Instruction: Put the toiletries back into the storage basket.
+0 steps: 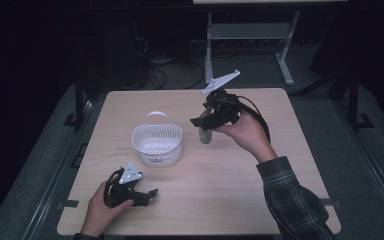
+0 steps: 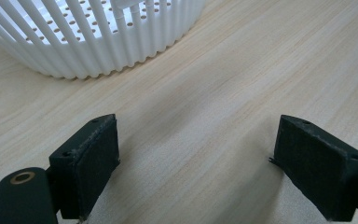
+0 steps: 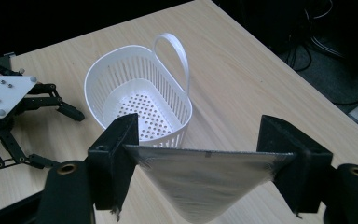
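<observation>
Transfer is the step in hand, judging by the lift. On your left, the left gripper (image 1: 147, 194) rests low on the table (image 1: 230, 200) near the white slotted basket (image 1: 157, 145), jaws apart and empty. On your right, the right gripper (image 3: 205, 161) is clamped on the flat crimped end of a silvery tube (image 3: 205, 179), held above the table just right of the basket. Next, carry it over the basket's rim, lower it, then release.
</observation>
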{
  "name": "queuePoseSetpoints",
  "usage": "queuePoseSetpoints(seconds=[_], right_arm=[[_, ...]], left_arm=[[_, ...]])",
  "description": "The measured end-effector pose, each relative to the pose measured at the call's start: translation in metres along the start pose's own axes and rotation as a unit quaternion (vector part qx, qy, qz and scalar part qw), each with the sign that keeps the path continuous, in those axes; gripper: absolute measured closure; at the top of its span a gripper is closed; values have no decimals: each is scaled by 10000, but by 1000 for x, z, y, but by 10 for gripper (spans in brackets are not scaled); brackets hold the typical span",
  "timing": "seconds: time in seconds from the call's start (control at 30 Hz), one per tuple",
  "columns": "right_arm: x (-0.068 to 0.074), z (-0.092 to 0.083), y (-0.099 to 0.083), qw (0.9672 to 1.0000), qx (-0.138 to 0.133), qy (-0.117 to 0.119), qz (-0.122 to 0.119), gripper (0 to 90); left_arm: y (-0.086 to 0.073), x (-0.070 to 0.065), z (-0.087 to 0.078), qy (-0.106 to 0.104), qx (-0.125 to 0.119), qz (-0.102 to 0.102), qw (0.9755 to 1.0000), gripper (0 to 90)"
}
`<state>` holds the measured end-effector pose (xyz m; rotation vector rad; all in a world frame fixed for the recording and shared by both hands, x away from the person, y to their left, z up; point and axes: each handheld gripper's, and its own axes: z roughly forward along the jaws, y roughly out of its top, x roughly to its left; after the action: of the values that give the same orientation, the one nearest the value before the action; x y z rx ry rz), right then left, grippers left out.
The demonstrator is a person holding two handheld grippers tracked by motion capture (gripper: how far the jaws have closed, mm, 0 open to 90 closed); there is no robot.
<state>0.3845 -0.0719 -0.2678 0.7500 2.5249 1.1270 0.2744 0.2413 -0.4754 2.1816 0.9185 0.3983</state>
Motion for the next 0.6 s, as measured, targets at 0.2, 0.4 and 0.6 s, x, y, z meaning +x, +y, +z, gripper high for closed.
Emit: queuePoseSetpoints(seconds=[0.2, 0.4, 0.6], right_arm=[[3, 1, 6, 10000, -35, 28, -34, 297], [6, 4, 12, 10000, -51, 59, -48, 296], [9, 7, 18, 9999, -90, 91, -104, 297]], left_arm=[[0, 0, 0, -1, 12, 17, 10000, 129], [0, 0, 0, -4, 14, 6, 10000, 129], [0, 0, 0, -6, 16, 9, 10000, 129]])
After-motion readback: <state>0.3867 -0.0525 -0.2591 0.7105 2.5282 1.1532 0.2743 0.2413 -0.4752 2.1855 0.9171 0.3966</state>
